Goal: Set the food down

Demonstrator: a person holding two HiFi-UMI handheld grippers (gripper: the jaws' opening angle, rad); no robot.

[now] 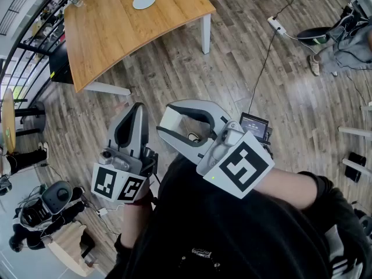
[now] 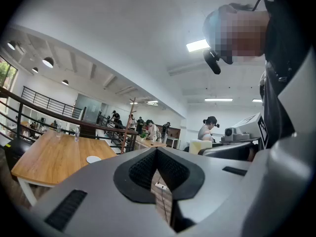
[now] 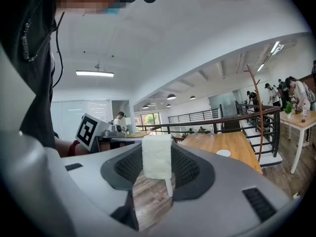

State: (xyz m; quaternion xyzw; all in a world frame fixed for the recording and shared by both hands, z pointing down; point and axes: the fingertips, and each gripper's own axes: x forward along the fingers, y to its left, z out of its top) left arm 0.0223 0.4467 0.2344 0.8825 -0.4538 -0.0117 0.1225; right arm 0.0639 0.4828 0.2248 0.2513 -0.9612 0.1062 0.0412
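The right claw (image 1: 160, 127) is pinching a white, rough-textured rectangular ice-pop on a pale stick (image 3: 157, 156) by its block, with the stick hanging down, well apart from the curved wooden surface (image 1: 116, 28). It is looking light and crumbly, so a gentle hold across the block's broad faces, not the thin stick, is probably suiting it best. The left claw (image 1: 138, 106) is sitting pressed together, carrying nothing.

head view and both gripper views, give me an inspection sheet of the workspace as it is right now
surface: wooden table, ahead of both grippers
job's things: food, a white block on a stick, in the right gripper; plate on the table, bare
clutter: two glasses at the table's far end
grippers: left gripper shut, empty; right gripper shut on the food
cables: cable and power strip on the floor
surroundings: plank floor, railing, people at desks
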